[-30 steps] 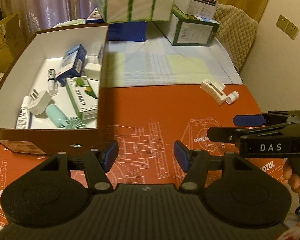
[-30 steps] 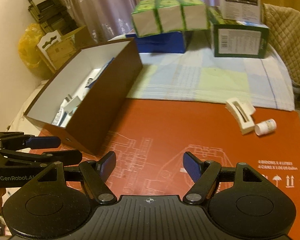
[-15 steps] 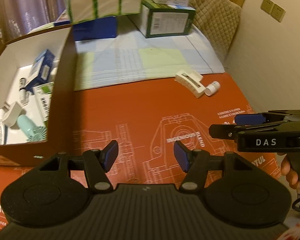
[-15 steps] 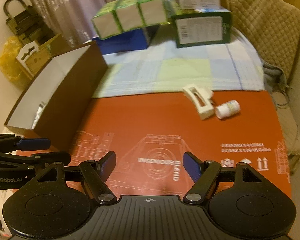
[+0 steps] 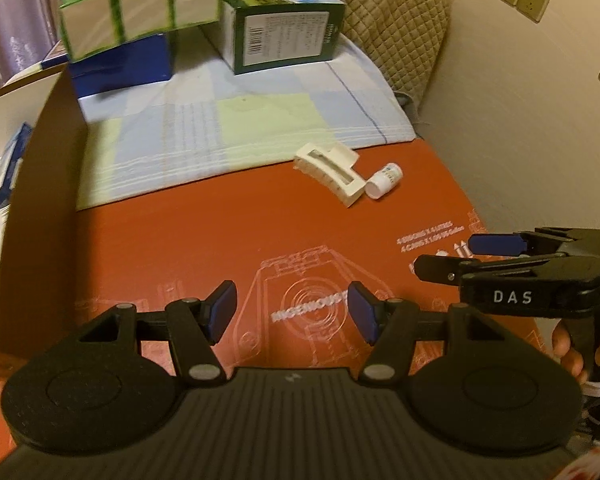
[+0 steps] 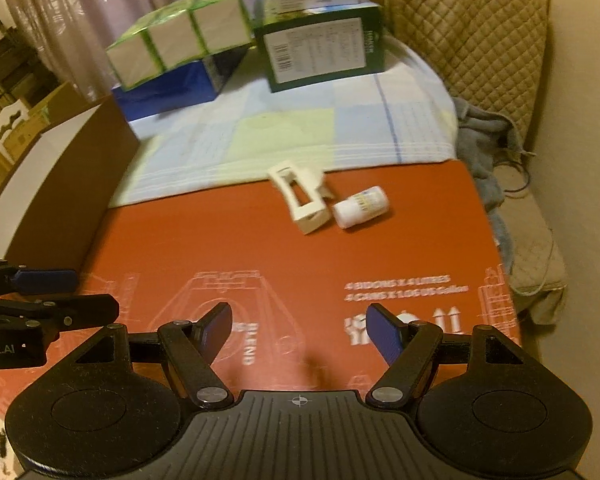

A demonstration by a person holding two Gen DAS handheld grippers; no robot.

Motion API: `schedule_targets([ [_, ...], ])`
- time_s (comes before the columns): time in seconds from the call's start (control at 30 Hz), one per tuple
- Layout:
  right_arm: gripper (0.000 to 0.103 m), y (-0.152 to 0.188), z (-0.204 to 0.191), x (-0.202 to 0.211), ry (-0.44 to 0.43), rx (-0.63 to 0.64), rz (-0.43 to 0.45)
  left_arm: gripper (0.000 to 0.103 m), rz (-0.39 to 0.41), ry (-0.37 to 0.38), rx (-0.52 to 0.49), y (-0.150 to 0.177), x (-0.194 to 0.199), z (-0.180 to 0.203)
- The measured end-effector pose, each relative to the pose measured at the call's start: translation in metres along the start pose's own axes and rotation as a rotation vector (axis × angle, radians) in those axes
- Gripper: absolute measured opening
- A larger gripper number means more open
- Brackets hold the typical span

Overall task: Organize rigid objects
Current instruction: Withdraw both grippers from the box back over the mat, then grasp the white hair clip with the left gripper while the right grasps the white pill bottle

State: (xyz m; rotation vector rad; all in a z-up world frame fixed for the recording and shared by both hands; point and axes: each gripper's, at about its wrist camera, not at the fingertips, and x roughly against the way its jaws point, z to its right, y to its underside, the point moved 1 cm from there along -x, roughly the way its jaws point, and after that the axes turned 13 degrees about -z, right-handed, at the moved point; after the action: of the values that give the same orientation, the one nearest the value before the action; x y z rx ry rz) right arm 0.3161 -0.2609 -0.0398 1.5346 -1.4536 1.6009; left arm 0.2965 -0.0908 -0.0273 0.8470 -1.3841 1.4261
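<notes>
A cream plastic holder lies on the red printed mat, and a small white bottle lies on its side right beside it. My left gripper hovers open over the mat, well short of both. My right gripper is open too, with nothing between its fingers; it shows at the right edge of the left wrist view. The brown box with a white inside stands at the left, its contents mostly cut off.
Stacked cartons stand at the back on a pale checked cloth: a green and white pack, a blue box, a dark green box. A quilted chair and the wall bound the right side.
Both grippers have swung rightward away from the brown box, which has slid to the left edge of both views. The holder and bottle now look nearer and more central. Both stay open.
</notes>
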Motion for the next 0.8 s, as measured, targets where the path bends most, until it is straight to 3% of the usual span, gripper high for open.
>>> schedule_targets([
  [0.6,0.07,-0.038,0.039,-0.042,0.095,0.12,0.116,0.057,0.002,0.018,0.008,-0.059,-0.065,0.023],
  [0.73,0.06,-0.048,0.042,-0.056,0.103,0.169,0.12,0.057,-0.009,0.015,0.005,-0.071,-0.077,0.026],
  [0.8,0.059,-0.053,0.044,-0.064,0.109,0.181,0.109,0.057,-0.011,0.016,0.0,-0.076,-0.081,0.027],
])
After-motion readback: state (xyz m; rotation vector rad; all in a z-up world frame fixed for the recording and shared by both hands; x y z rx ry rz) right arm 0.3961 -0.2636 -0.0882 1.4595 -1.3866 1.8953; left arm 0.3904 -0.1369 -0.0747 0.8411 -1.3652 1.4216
